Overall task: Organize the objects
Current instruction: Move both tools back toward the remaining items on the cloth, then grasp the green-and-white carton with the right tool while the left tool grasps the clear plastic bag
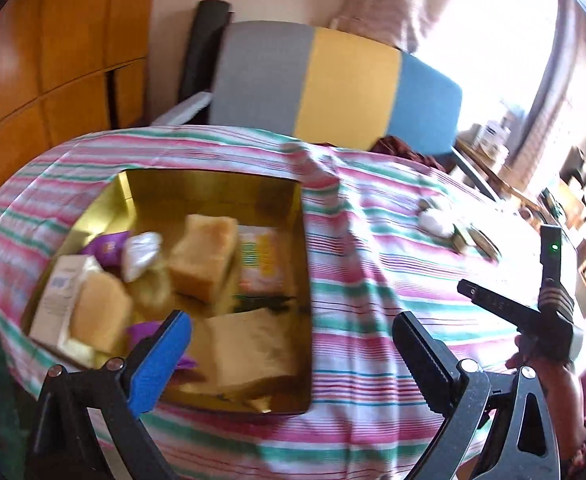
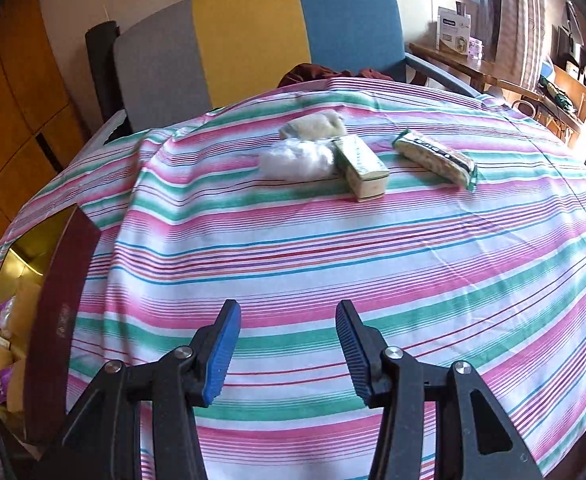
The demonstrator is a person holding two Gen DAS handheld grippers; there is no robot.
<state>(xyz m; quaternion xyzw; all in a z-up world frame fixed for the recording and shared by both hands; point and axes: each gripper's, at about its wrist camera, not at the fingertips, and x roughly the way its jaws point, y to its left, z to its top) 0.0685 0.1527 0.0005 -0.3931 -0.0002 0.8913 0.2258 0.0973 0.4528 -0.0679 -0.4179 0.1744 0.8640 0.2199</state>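
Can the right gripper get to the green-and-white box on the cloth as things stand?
Probably yes: the right gripper is open and empty, and only bare striped cloth lies between it and the green-and-white box.

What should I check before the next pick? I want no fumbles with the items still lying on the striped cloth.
1. Right hand-held gripper empty, fingers apart: ok.
2. Left hand-held gripper empty, wide open: ok.
3. Green-and-white box free to grasp: not ok, the cotton wad lies against it.
4. Green packet lying apart from the rest: ok.
5. Room left in the gold tin: ok, bare floor at its far end.
6. Striped cloth flat: not ok, wrinkled near the tin.
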